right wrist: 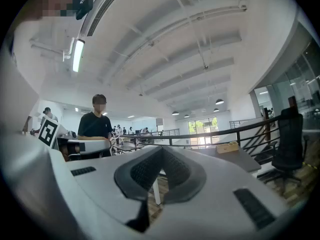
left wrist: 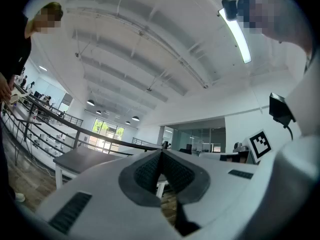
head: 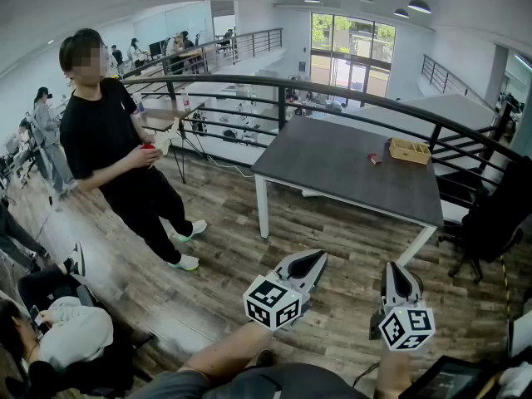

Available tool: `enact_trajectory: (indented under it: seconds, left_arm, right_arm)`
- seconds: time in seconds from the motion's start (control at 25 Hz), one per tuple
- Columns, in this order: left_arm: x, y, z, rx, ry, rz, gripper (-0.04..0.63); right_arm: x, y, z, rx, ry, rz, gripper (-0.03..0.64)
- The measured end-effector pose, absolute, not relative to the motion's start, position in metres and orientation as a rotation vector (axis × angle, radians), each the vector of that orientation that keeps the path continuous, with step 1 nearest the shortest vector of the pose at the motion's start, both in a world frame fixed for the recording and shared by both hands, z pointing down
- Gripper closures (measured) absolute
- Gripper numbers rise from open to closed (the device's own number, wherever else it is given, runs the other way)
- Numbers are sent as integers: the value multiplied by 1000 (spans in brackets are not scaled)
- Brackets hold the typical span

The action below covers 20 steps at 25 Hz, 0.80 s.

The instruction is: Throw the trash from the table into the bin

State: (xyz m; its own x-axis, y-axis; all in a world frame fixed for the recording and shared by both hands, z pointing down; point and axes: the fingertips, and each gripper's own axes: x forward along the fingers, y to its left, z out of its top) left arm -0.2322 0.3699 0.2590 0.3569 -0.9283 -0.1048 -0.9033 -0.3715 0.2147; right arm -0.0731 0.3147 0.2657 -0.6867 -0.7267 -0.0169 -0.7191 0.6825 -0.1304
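A dark grey table on white legs stands ahead of me on the wooden floor. A small red piece of trash lies near its far right part, next to a shallow wooden tray. My left gripper and right gripper hang low in the head view, well short of the table. Both are shut with nothing between the jaws, as the left gripper and right gripper show in their own views. No bin is in view.
A person in black stands on the left holding something red. A black railing curves behind the table. A black office chair stands at the right. Seated people are at lower left.
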Motion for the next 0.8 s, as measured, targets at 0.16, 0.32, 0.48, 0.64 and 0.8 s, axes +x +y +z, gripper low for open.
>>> enact_trajectory:
  seconds: [0.16,0.32,0.48,0.64,0.8]
  left_arm:
    - [-235,365,262,2470,-1692,-315,591]
    - [-240,364,262,2468,-1699,-308,591]
    - [-247,363,260,2469,-1710,-309,591]
    - [-256,361,261,2456,-1734,-309,591]
    - [-264,362,269,2465,-1781,-221,591]
  right_arm:
    - [-78,313,259,-1221,2833,-165,607]
    - [-82,310,258,-1215,2825,-159,606]
    - [-87,309,253,-1227,2819,-143,607]
    - [-92,306,253,-1220,2813,-137,606]
    - [-99,307,250,-1231,2794,-146,606]
